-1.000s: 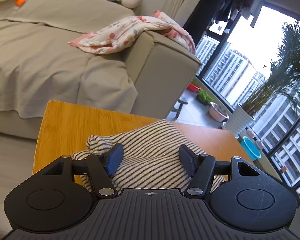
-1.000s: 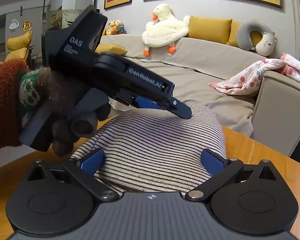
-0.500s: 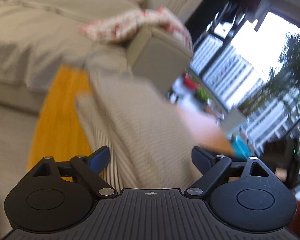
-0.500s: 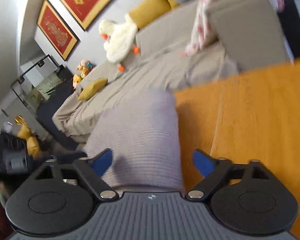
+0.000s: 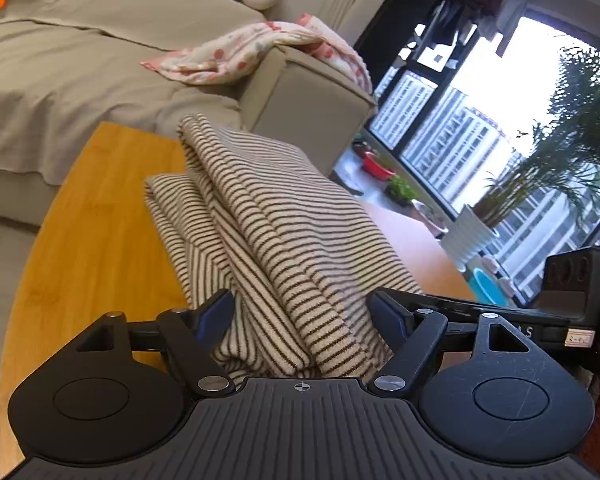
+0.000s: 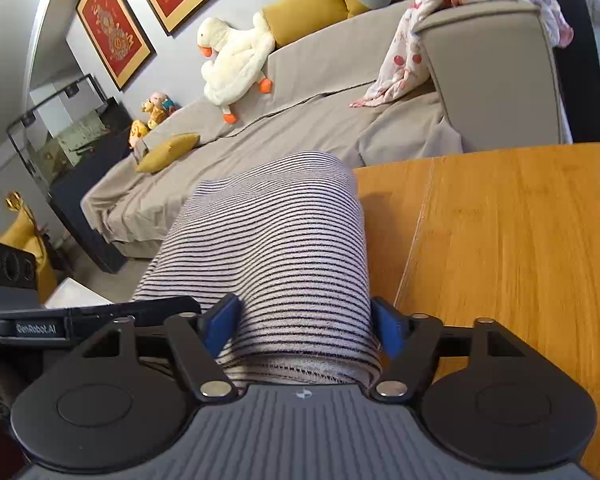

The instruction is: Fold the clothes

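A cream sweater with dark stripes [image 5: 284, 216] is folded into a long, thick strip over the wooden table [image 5: 92, 240]. Its near end sits between the fingers of my left gripper [image 5: 300, 312]. The jaws are closing, and both pads touch the cloth. In the right wrist view the same sweater [image 6: 284, 232] looks like a rounded roll beside the table's left edge [image 6: 420, 216]. My right gripper [image 6: 304, 324] has a blue pad against each side of it, and its jaws are opening. The two tools are side by side, and the right tool's black housing [image 5: 572, 284] shows past my left one.
A grey-covered sofa [image 5: 80, 80] runs behind the table, with a pink patterned blanket [image 5: 240, 48] over its armrest. A white duck plush [image 6: 236, 60] and yellow cushions [image 6: 308, 8] lie on it. Potted plants [image 5: 572, 152] stand by the tall windows on the right.
The sweater was a low mound on the table. It is now a long folded strip running away from both grippers. The right view has rolled, and both tools moved sideways.
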Demonstrator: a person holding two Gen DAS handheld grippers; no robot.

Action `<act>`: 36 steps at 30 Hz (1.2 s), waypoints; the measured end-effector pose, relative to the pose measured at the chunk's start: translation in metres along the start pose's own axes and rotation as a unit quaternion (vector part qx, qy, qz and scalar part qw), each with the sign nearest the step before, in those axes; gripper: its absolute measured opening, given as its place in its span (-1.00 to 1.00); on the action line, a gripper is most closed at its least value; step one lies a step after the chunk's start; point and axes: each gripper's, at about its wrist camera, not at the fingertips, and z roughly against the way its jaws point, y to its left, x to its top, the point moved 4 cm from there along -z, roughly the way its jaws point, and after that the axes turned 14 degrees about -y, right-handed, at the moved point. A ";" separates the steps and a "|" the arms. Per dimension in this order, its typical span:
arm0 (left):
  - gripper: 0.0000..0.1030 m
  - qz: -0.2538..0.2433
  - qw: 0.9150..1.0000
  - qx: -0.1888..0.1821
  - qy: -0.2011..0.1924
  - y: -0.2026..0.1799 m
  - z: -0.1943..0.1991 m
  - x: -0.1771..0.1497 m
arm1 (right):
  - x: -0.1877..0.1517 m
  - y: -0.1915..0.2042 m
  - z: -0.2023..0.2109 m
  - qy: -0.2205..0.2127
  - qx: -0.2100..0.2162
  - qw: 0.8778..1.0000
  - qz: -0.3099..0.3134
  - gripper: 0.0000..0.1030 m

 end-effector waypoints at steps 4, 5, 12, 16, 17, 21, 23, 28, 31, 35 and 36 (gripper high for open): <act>0.59 -0.003 1.000 0.011 -0.001 -0.001 0.004 -0.002 | -0.003 0.000 0.004 -0.011 -0.022 0.999 0.026 0.79; 0.68 -0.004 1.000 0.014 -0.002 -0.002 0.005 -0.002 | -0.004 0.001 0.007 -0.013 -0.028 0.999 0.029 0.85; 1.00 0.017 0.995 0.091 -0.037 -0.014 0.044 -0.024 | -0.011 0.006 0.040 -0.035 -0.068 0.994 0.074 1.00; 1.00 -0.008 0.983 0.179 -0.038 -0.039 0.067 -0.050 | -0.025 0.016 0.051 0.009 -0.073 0.988 0.132 1.00; 1.00 -0.015 0.979 0.198 -0.040 -0.046 0.071 -0.056 | -0.030 0.018 0.052 0.027 -0.079 0.986 0.144 1.00; 1.00 -0.041 0.972 0.228 -0.038 -0.073 0.083 -0.077 | -0.043 0.017 0.068 0.033 -0.144 0.974 0.172 1.00; 1.00 -0.060 0.968 0.241 -0.032 -0.082 0.084 -0.087 | -0.046 0.012 0.078 0.028 -0.170 0.971 0.167 1.00; 1.00 -0.095 0.943 0.316 -0.045 -0.091 0.071 -0.096 | -0.048 -0.004 0.087 0.023 -0.167 0.975 0.147 1.00; 1.00 -0.105 0.934 0.339 -0.036 -0.096 0.057 -0.093 | -0.045 -0.010 0.082 0.025 -0.153 0.976 0.153 1.00; 1.00 -0.103 0.932 0.346 -0.038 -0.098 0.057 -0.093 | -0.042 -0.016 0.079 0.026 -0.151 0.976 0.154 1.00; 1.00 -0.103 0.932 0.345 -0.038 -0.097 0.058 -0.093 | -0.042 -0.016 0.079 0.026 -0.151 0.976 0.154 1.00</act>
